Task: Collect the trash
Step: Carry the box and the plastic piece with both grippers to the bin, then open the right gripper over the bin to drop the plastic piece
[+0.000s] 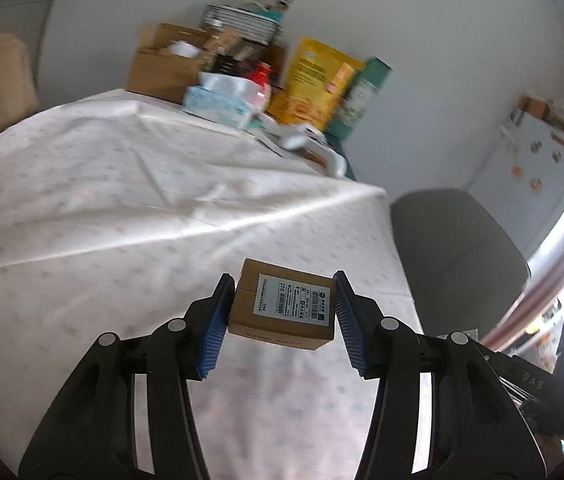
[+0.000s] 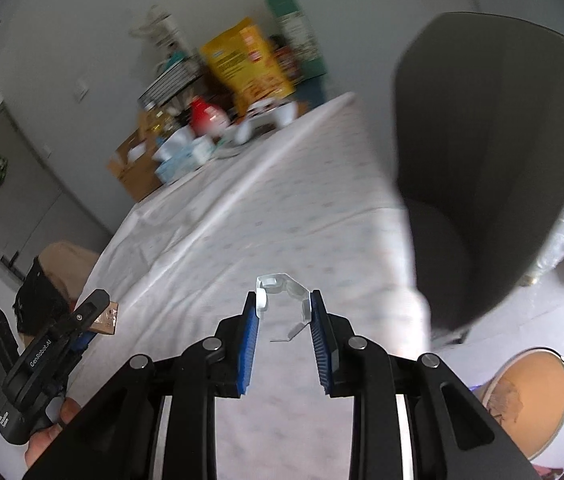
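Observation:
My left gripper (image 1: 283,292) is shut on a small brown cardboard box (image 1: 282,322) with a white shipping label, held above the white tablecloth (image 1: 122,208). My right gripper (image 2: 283,300) is shut on a clear plastic blister tray (image 2: 282,292), also above the tablecloth (image 2: 282,184). The left gripper (image 2: 94,322) with its box corner (image 2: 106,318) shows at the lower left of the right wrist view.
Clutter stands at the table's far end: an open cardboard box (image 1: 162,68), tissue packs (image 1: 222,100), a yellow bag (image 1: 317,80), a green carton (image 1: 365,92). A grey chair (image 2: 489,160) stands at the table's right. A round tan bin (image 2: 533,392) sits on the floor.

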Demonstrator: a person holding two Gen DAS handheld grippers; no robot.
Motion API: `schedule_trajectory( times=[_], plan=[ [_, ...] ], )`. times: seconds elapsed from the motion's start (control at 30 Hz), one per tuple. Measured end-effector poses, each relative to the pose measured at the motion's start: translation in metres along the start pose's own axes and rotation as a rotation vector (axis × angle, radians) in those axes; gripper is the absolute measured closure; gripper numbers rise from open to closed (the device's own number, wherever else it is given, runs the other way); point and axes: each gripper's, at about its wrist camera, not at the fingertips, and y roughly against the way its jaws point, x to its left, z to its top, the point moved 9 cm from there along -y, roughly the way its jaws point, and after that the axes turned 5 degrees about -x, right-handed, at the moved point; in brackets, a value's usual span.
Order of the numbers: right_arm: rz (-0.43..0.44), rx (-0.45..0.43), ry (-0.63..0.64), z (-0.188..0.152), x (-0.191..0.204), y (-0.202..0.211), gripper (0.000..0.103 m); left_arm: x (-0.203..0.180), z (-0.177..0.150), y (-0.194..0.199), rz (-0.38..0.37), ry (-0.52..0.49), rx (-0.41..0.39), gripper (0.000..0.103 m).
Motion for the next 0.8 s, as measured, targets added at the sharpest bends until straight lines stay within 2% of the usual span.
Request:
schedule_trajectory(
  times=[0.4, 0.8],
  plan=[
    [-0.116, -0.072, -0.132, 0.003, -0.115, 0.059, 0.077, -0.122, -0.047, -0.027, -0.131, -0.166, 0.101, 0.052],
    [-0.275, -0.073, -0.229, -0.034, -0.229, 0.109, 0.076, -0.224, -0.119, -0.045, -0.248, -0.329, 0.245, 0.052]
  ],
)
